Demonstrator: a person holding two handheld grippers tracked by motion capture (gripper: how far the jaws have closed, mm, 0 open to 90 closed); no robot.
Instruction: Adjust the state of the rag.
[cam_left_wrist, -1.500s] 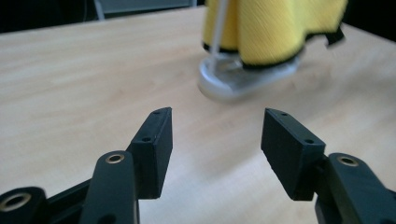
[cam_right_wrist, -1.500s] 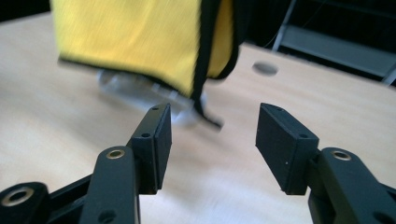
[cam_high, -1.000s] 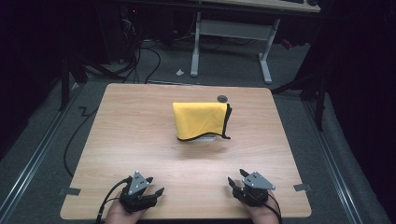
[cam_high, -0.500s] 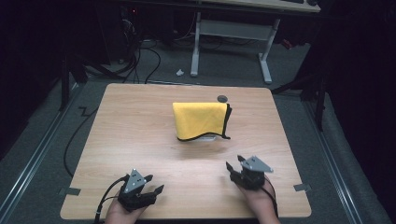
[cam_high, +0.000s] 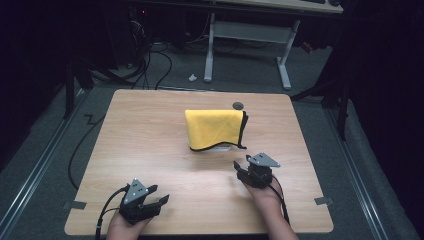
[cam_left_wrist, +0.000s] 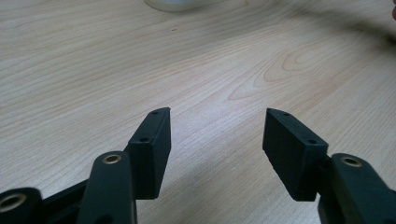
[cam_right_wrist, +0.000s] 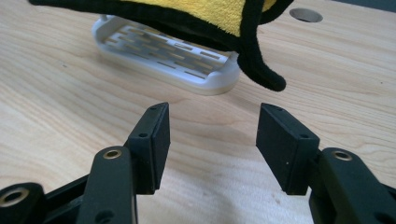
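The right gripper (cam_high: 239, 167) — jaws wide apart, empty — has advanced toward twelve o'clock, nearing the yellow cloth (cam_high: 214, 128) draped over a white tray (cam_right_wrist: 168, 58) — likely an approach to grasp.

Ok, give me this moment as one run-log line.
right gripper: open, empty, facing yellow black-edged cloth draped over white slotted plastic tray | left gripper: open, empty, over wooden table near edge | contact: none
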